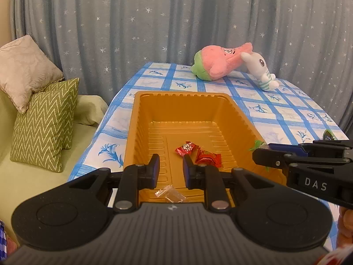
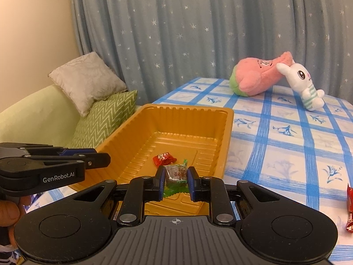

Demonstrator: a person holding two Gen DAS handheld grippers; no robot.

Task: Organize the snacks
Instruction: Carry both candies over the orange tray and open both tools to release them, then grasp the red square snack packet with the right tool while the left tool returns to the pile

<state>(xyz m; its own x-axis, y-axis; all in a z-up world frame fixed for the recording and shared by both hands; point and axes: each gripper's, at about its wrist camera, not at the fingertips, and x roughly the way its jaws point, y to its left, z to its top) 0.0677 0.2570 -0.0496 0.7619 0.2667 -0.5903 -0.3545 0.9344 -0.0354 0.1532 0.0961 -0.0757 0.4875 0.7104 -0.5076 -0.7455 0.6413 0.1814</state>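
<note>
An orange plastic tray [image 1: 141, 119] [image 2: 225, 137] stands on the blue checked tablecloth. Two red wrapped candies [image 1: 186, 148] [image 1: 208, 158] lie on its floor; one shows in the right wrist view [image 2: 164, 158]. A small clear packet [image 1: 171, 194] lies at the tray's near end. My left gripper [image 1: 171, 163] is open and empty, just above the tray's near end. My right gripper [image 2: 176, 174] is shut on a brown candy with green wrapper ends [image 2: 176, 174], held over the tray's near right edge; it shows in the left wrist view [image 1: 260, 152] beside the tray's right rim.
A pink and green plush [image 1: 220, 63] [image 2: 258, 77] and a white plush [image 1: 262, 70] [image 2: 304, 84] lie at the table's far end. A red snack packet [image 2: 349, 207] lies at the right. A green sofa with cushions [image 1: 42, 119] [image 2: 106, 117] stands left of the table.
</note>
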